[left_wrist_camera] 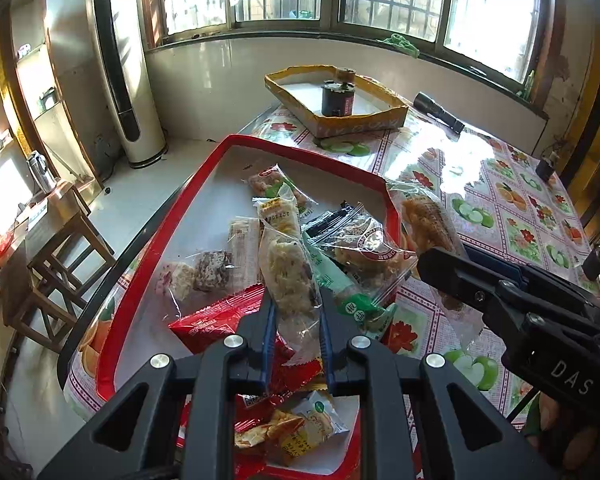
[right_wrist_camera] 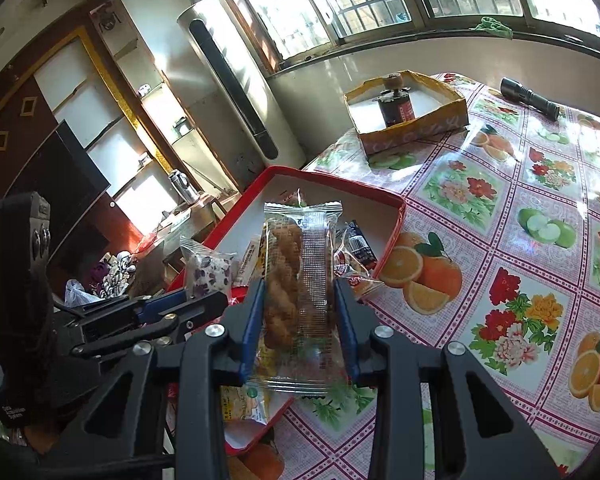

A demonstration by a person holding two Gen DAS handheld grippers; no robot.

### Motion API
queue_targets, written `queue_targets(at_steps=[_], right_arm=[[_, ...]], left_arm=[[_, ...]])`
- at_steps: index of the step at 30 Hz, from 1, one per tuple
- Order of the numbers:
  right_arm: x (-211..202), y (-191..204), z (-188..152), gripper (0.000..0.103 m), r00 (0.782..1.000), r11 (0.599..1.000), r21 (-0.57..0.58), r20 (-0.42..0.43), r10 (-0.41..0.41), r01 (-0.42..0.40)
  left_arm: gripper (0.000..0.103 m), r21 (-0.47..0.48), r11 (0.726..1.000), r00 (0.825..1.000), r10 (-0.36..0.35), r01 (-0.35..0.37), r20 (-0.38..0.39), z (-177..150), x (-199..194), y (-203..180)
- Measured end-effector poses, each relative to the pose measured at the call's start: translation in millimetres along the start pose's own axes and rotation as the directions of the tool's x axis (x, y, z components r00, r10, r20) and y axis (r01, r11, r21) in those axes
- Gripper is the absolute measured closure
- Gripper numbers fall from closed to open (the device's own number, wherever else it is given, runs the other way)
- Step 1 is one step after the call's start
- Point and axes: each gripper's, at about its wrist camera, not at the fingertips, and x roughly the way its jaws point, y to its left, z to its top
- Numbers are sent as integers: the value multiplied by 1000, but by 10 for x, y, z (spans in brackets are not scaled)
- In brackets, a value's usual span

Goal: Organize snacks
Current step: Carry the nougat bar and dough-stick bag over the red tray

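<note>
While both claws are clenched on packets above the red-rimmed white tray, the left gripper holding a clear-wrapped pale rice cake and the right gripper a clear-wrapped brown twisted pastry, each should travel level, apart. Where they belong stays unclear; the tray's near end is hidden.

Red tray: near end hidden under left claw. Lower snack packets partly covered; print too small to read. Right claw hides the twisted pastry packet sides. Worktop cut off at right edge.
</note>
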Motion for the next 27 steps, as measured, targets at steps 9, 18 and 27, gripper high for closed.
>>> queue_targets(at_steps=[9, 18, 27], right_arm=[[265, 13, 89, 66, 1000, 1000, -3, -26, 1, -1], [525, 26, 161, 66, 998, 1000, -6, -59, -3, 2], [804, 68, 272, 66, 997, 1000, -31, -83, -5, 2]], left_arm=[[85, -23, 1000, 1000, 9, -9, -22, 0, 119, 148], [85, -32, 999, 999, 21, -22, -32, 20, 182, 248], [85, -40, 999, 999, 28, -30, -43, 39, 272, 309]])
